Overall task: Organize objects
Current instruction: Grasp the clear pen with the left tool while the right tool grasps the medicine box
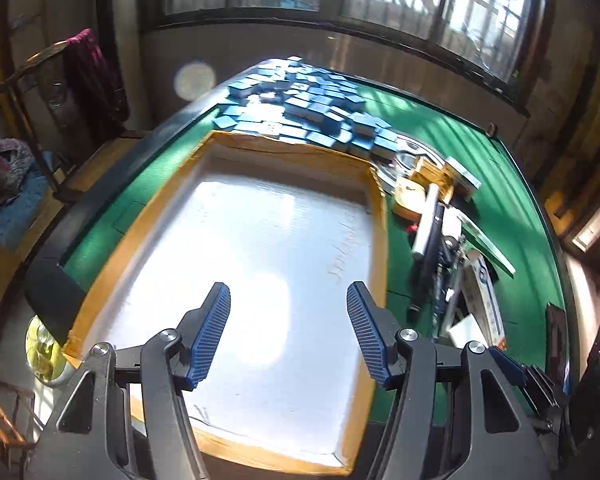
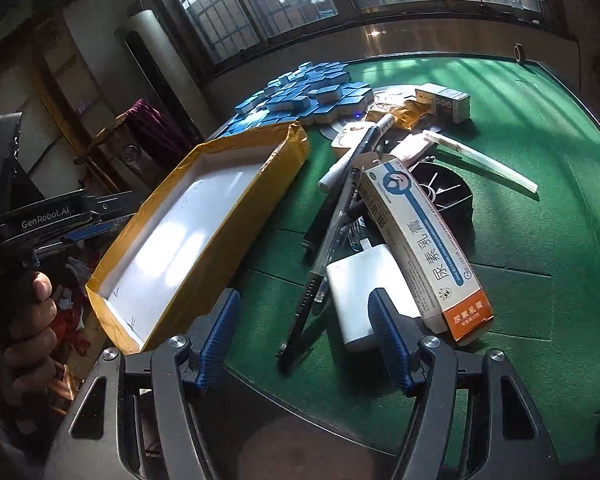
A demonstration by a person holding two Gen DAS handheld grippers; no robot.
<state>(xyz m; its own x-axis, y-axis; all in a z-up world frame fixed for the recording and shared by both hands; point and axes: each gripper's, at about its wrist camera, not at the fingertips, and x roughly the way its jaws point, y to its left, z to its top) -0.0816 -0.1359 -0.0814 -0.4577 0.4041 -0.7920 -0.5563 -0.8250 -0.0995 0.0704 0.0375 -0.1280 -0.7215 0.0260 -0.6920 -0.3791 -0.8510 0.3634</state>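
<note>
Both pairs of fingers are held apart and empty. Left fingers [image 1: 288,334] are poised over the shallow box [image 1: 374,200]. Right fingers [image 2: 306,338] are held above the white adapter [image 2: 356,280] on the counter [image 2: 540,240].

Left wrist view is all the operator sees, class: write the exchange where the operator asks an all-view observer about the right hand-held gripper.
Operator: Is it carrying anything?
Observer: No, the right hand-held gripper is open and empty.
Operator: What lies nearest it?
Observer: A white charger block, just ahead of its right finger.
Operator: Anything behind the ointment carton?
Observer: A black ribbed disc on the green felt.
</note>
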